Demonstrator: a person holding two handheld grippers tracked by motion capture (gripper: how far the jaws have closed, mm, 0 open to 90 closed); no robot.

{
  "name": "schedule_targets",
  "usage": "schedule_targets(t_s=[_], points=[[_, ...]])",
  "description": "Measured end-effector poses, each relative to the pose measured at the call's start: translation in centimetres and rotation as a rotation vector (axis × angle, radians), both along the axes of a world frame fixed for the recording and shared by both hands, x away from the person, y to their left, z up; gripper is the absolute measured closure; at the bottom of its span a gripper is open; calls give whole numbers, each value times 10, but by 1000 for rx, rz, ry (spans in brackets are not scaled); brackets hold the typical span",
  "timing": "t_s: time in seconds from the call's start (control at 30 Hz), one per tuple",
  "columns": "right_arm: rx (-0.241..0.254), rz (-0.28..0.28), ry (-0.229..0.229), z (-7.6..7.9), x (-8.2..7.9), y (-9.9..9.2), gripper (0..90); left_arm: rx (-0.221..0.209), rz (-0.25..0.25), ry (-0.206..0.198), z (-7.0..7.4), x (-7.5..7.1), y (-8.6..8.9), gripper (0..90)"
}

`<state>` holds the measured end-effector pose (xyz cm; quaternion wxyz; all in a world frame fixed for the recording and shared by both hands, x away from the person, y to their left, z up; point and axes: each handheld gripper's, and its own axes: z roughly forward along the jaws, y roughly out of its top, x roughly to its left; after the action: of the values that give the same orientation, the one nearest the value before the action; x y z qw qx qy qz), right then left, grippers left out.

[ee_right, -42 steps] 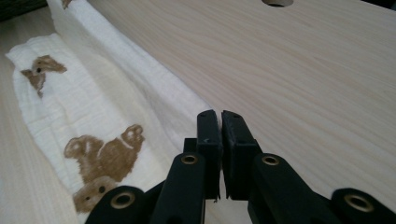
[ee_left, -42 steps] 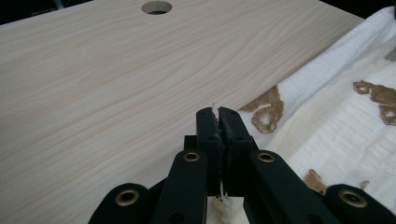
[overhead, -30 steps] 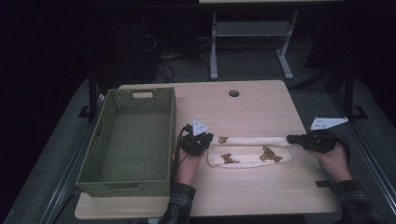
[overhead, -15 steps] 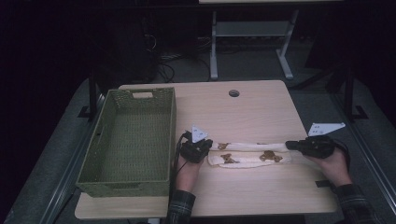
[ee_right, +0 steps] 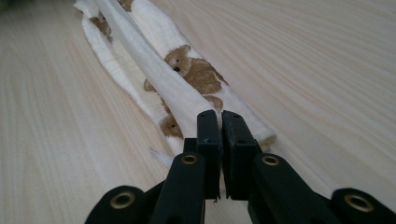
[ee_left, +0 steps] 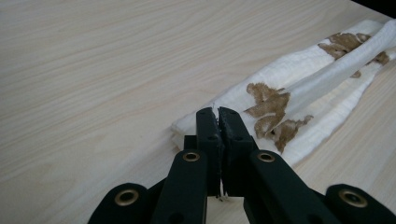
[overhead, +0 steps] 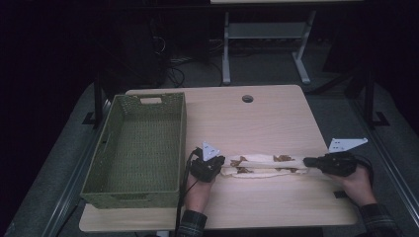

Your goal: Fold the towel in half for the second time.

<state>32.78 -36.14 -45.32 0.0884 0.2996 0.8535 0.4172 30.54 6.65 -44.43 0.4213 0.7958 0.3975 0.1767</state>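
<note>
Left gripper [overhead: 221, 165] is clamped on the left end of the cloth [overhead: 264, 165]; the left gripper view shows the jaws pinched together with a thin white edge of fabric caught between them [ee_left: 218, 122]. Right gripper [overhead: 307, 161] is clamped on the opposite end; in its own view the jaws [ee_right: 220, 122] are closed on a raised fold of the fabric.

Cloth: white, with brown teddy-bear print, stretched into a long narrow strip between the two grippers. It runs left to right across the near half of the tabletop [overhead: 267, 118]. One layer lies flat on the wood; a second fold stands up off it along the strip's length, visible in both gripper views [ee_left: 327, 79] [ee_right: 154, 70]. Bear print is clearest in the right gripper view [ee_right: 196, 70].

Both hands are low, near the surface. Left hand [overhead: 197, 190] comes in from the near edge; right hand [overhead: 356, 185] sits at the right side of the tabletop, near its edge.

Green woven basket [overhead: 170, 143] stands on the left part of the tabletop, just beside the left gripper, not touching the cloth. Nothing visible inside it from the high view.

Round cable hole [overhead: 247, 98] sits at the far middle of the tabletop, well apart from the cloth.
</note>
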Motion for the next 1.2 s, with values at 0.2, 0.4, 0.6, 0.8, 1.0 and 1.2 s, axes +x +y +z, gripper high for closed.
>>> schedule_targets(t_s=[0.2,0.4,0.6,0.8,1.0,1.2], points=[[-8,9,12,-2,-8,1,863,14,-3,12,-6,-3,-1,876],[-13,19,22,-6,-8,0,861,27,-11,23,-9,-5,-1,875],[12,20,30,-3,-8,-1,738,12,-27,38,-8,-8,-1,800],[41,21,2,7,-10,0,747,19,-62,18,9,-3,-7,666],[35,48,28,6,-15,7,865,53,-136,74,15,13,-14,541],[-5,35,88,-6,-16,10,896,20,-153,99,16,27,-16,438]])
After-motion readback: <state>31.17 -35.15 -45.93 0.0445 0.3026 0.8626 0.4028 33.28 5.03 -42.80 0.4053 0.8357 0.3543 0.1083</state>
